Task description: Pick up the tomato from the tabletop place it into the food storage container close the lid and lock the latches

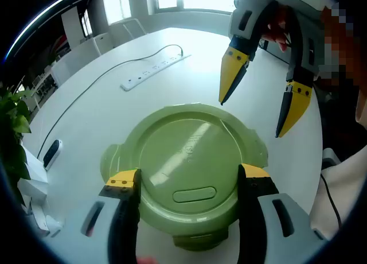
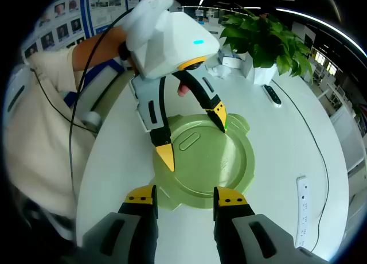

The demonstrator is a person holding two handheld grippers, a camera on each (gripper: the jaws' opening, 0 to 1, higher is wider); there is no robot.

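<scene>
Lid (image 1: pixel 186 160) sat between wide-open, empty left gripper (image 1: pixel 189 183) fingers; right gripper (image 2: pixel 183 198) open, empty; uneven press risked unlatched tabs.

Each gripper has two grey jaw arms with dark slotted insets, ending in black fingers capped with yellow tips. On the left gripper (image 1: pixel 188 186), small screws mark the top of the near yellow pad. The right gripper (image 2: pixel 184 202) has the same flat, square-ended yellow pads. Seen from the front, the tips taper to narrow yellow points on black curved fingers. The left gripper body is a white angular housing with a small lit blue-green indicator and an orange-yellow band beneath. A black cable (image 2: pixel 80 97) runs from it. The person wears a cream short-sleeved shirt (image 2: pixel 43 132).
</scene>
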